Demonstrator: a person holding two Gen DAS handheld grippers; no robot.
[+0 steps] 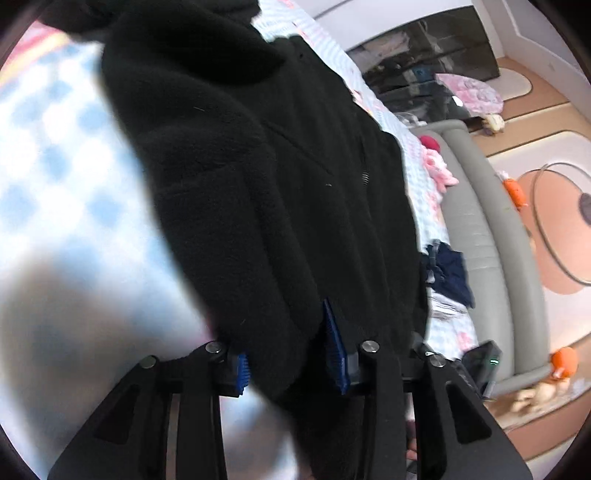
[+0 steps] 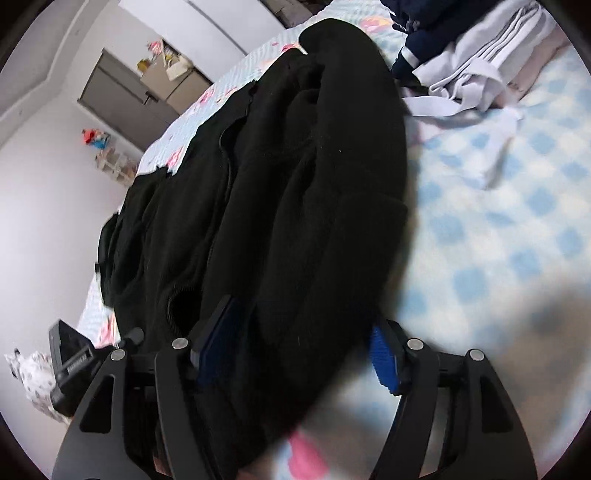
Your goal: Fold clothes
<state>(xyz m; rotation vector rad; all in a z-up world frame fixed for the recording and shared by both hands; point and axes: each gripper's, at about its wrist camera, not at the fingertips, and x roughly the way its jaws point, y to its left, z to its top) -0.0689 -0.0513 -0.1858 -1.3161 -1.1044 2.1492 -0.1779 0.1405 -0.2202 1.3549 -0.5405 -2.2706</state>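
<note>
A black fleece jacket (image 1: 258, 177) with a front zipper lies bunched along the blue-and-white checked bed cover (image 1: 55, 166). In the left wrist view, a thick fold of its hem fills the gap between the blue pads (image 1: 334, 350) of my left gripper (image 1: 288, 363), which is shut on it. The right wrist view shows the same jacket (image 2: 295, 184) running away from the camera. My right gripper (image 2: 295, 350) stands open and wide around a fold of it. One blue pad (image 2: 384, 362) sits at the fabric's edge.
White clothes with grey stripes (image 2: 480, 62) and a navy garment (image 2: 424, 22) lie on the bed beyond the jacket. More navy clothing (image 1: 448, 273) and a pink item (image 1: 439, 170) sit near the grey padded bed edge (image 1: 476, 229). Beyond it are floor and dark cabinets (image 1: 436, 66).
</note>
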